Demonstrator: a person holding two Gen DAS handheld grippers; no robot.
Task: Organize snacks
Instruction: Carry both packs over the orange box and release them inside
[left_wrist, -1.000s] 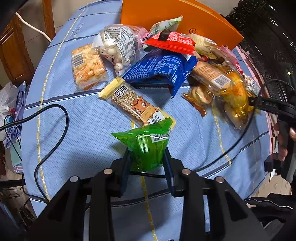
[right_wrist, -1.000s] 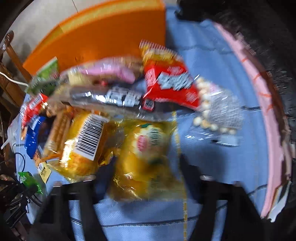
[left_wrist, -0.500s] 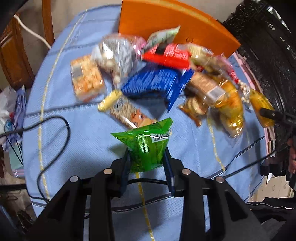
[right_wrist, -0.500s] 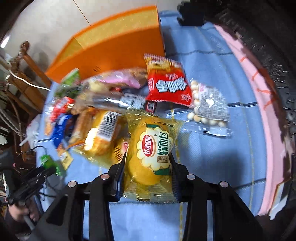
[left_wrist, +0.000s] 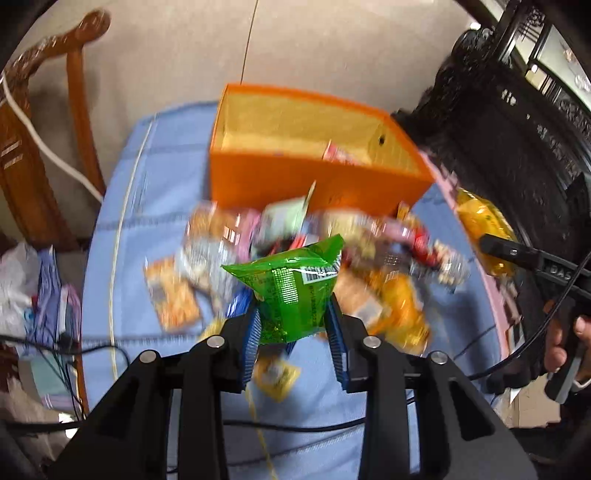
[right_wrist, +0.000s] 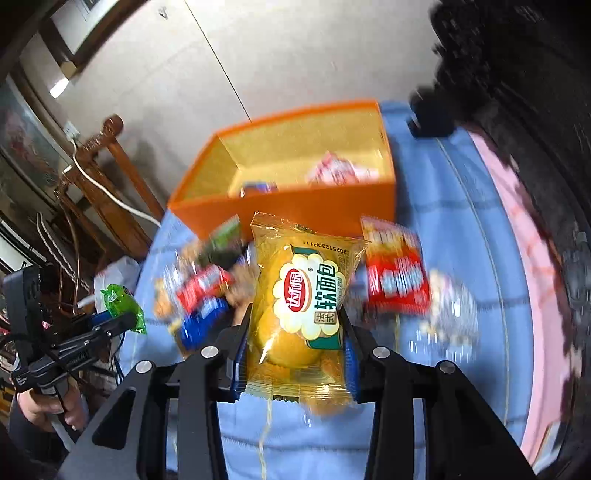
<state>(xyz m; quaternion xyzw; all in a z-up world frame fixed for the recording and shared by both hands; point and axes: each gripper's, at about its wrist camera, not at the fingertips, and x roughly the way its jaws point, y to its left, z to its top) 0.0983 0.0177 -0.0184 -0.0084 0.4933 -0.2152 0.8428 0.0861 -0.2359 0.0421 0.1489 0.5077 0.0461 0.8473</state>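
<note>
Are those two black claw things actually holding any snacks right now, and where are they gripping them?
Yes. The left hand-held gripper pinches the green packet by its lower end; the right hand-held gripper clamps the yellow bread packet across its lower half.

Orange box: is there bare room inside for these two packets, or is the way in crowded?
The orange box looks mostly bare along its left half; a few packets lie toward its right wall. The cloth to the left of the box is also free. The snack pile crowds the box's front wall, so pass the green packet and yellow bread packet over it.
</note>
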